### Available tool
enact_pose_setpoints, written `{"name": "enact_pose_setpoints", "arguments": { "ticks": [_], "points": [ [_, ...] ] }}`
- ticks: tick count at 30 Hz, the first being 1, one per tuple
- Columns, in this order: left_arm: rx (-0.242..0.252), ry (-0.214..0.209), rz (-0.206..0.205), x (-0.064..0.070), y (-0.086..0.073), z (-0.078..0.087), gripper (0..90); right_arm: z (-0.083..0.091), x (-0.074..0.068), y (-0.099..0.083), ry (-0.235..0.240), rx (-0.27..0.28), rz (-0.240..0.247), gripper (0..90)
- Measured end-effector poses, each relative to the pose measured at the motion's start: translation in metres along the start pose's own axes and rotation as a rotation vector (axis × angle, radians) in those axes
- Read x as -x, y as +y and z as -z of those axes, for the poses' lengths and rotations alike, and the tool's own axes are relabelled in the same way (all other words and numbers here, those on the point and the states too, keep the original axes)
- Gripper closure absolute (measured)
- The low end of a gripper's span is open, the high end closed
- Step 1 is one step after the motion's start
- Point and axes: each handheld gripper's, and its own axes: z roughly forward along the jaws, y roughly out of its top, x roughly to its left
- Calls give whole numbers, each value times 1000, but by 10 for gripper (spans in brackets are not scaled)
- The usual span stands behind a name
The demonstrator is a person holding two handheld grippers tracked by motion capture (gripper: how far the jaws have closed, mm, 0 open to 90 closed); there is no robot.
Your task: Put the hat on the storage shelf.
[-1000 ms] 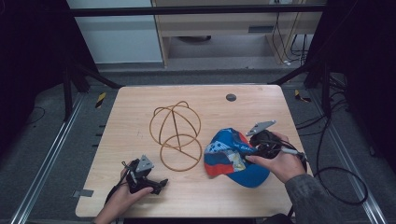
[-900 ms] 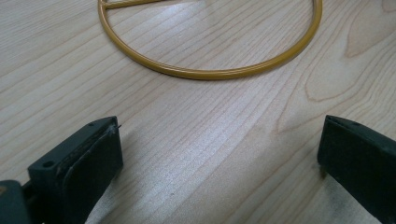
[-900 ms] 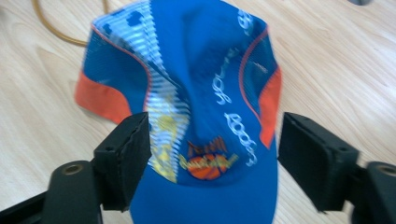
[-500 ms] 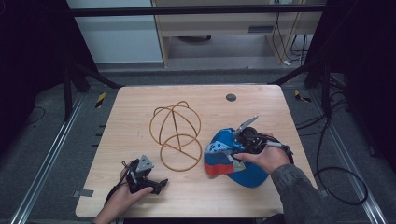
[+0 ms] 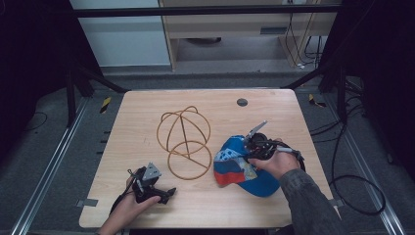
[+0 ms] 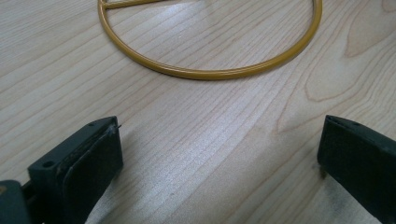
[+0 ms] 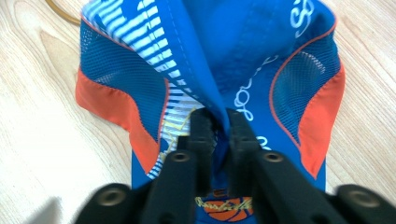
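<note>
A blue cap [image 5: 244, 169] with orange panels and white striping is lying on the right half of the wooden table [image 5: 147, 105], just beside the base ring of a gold wire stand [image 5: 183, 142]. The right gripper [image 5: 250, 147] is pinching a fold of the cap's blue fabric [image 7: 205, 60], its jaws pressed together on the cloth, and in the right gripper view the mesh sides are spreading out to either side of the pinch. The person's right hand [image 5: 275, 161] is resting over the cap's far side. The wire stand, a dome of hoops on a round ring, is sitting near the table's middle. Over at the near left corner, the left gripper [image 5: 164, 194] is lying low on the bare wood in the person's left hand [image 5: 128, 208], its jaws standing wide apart with nothing between them, pointing towards the stand's ring [image 6: 210, 70]. A small dark disc [image 5: 242, 102] is sitting near the far edge.
</note>
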Motion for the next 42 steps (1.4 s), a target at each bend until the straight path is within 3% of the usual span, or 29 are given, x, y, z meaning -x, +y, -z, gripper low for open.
{"name": "enact_pose_setpoints", "arguments": {
  "ticks": [7, 14, 23, 42],
  "points": [
    [-1, 2, 0, 0, 0, 0, 0, 5, 1, -1, 26, 6, -6, 900],
    [-1, 2, 1, 0, 0, 0, 0, 18, 1, -3, 59, 55, -26, 900],
    [0, 5, 4, 1, 1, -1, 0, 44, -3, -5, 48, 128, -18, 899],
    [3, 6, 5, 1, 1, -1, 0, 84, 6, 6, -1, 164, -22, 899]
  ]
}}
